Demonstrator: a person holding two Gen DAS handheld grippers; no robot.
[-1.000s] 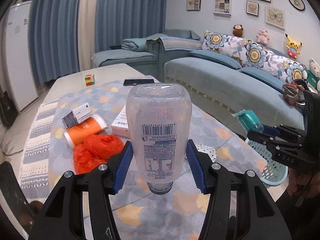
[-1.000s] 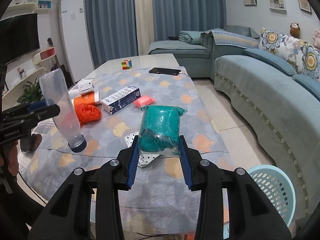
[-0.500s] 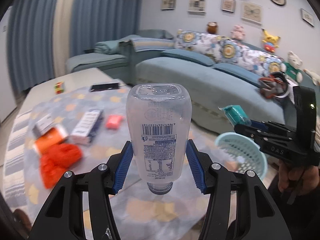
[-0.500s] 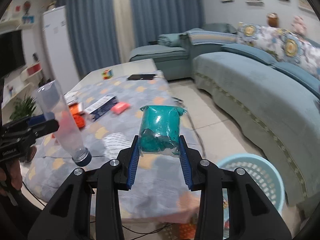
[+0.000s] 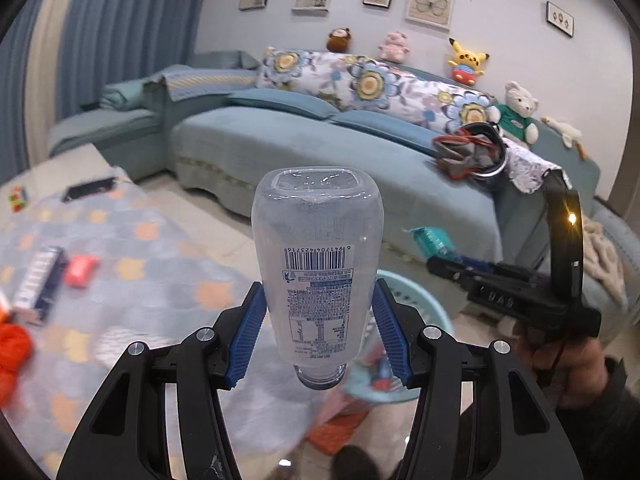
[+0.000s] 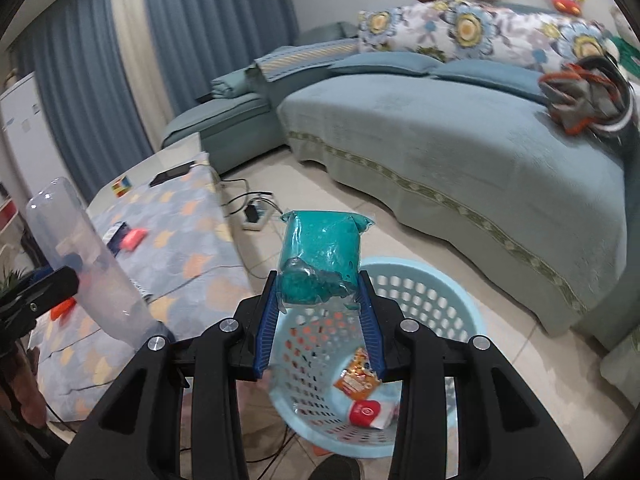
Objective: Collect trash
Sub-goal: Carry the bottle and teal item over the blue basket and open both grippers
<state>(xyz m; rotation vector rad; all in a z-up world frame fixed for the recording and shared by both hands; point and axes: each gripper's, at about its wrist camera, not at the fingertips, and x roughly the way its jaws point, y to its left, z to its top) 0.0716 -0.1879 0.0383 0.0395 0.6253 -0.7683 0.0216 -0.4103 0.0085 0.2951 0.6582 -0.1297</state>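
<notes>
My left gripper [image 5: 316, 336] is shut on a clear plastic bottle [image 5: 316, 256], held cap-down; the bottle also shows in the right wrist view [image 6: 84, 264]. My right gripper [image 6: 318, 320] is shut on a teal plastic packet [image 6: 320, 256] and holds it above the light blue basket [image 6: 436, 280] on the floor. The basket holds an orange wrapper [image 6: 356, 376] and a red-and-white packet [image 6: 370, 414]. In the left wrist view the right gripper [image 5: 444, 258] with the teal packet [image 5: 430, 240] is to the right, over the basket's rim [image 5: 424, 300].
The table with a patterned cloth [image 5: 132, 248] holds a dark box [image 5: 40, 280], a pink packet [image 5: 80, 271], orange crumpled plastic [image 5: 12, 346], a phone [image 5: 90, 189] and a puzzle cube [image 5: 18, 199]. A blue sofa [image 6: 460, 152] stands behind. A power strip with cables [image 6: 256, 212] lies on the floor.
Both grippers have swung right, away from the table and toward the basket, still holding the bottle and the teal packet. The right gripper is now over the basket.
</notes>
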